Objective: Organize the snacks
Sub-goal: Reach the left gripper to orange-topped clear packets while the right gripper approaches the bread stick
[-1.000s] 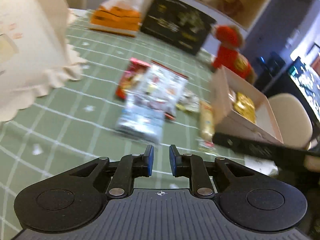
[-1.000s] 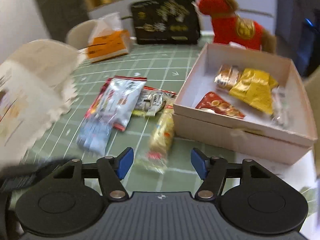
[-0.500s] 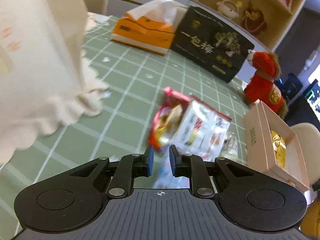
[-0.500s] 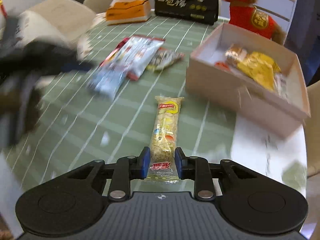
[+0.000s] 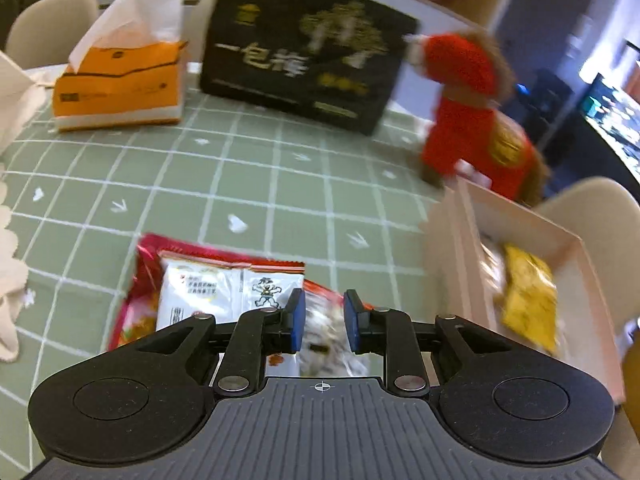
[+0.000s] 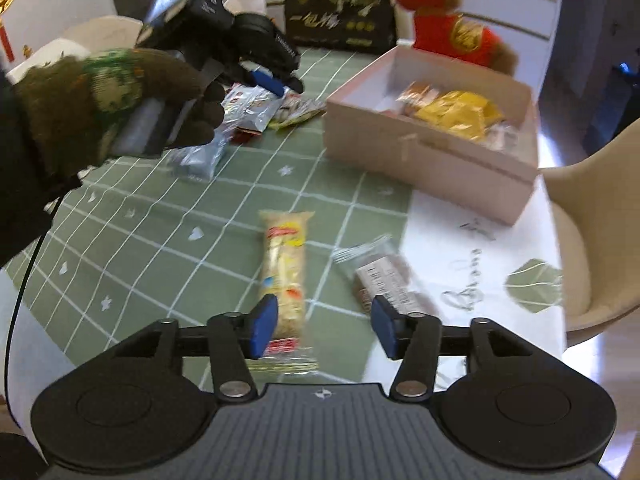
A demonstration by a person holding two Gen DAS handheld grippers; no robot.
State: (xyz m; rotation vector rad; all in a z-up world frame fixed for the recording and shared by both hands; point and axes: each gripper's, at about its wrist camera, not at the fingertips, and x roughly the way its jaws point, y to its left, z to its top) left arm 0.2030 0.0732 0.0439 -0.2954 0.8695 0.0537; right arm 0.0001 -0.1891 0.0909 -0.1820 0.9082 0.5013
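Note:
My left gripper (image 5: 324, 320) hovers low over the snack pile, its jaws opening by a narrow gap. A blurred pale packet (image 5: 326, 344) shows below that gap, and the pads do not press on it. A white packet (image 5: 200, 292) lies on a red one (image 5: 138, 304) just left. My right gripper (image 6: 324, 332) is opening over a long yellow snack bar (image 6: 284, 264); the bar's near end lies by the left pad, untouched. A brown packet (image 6: 380, 280) lies to its right. The pink box (image 6: 420, 160) holds a yellow packet (image 6: 460, 116).
An orange tissue box (image 5: 120, 84), a black gift box (image 5: 304, 52) and a red plush toy (image 5: 472, 112) line the table's far side. A gloved hand (image 6: 120, 96) carries the left gripper (image 6: 280, 80). A beige chair (image 6: 592, 220) stands at the right edge.
The left gripper swung across to the snack pile and its jaws parted slightly. The right gripper closed on the yellow bar's end, then opened again, leaving the bar on the table.

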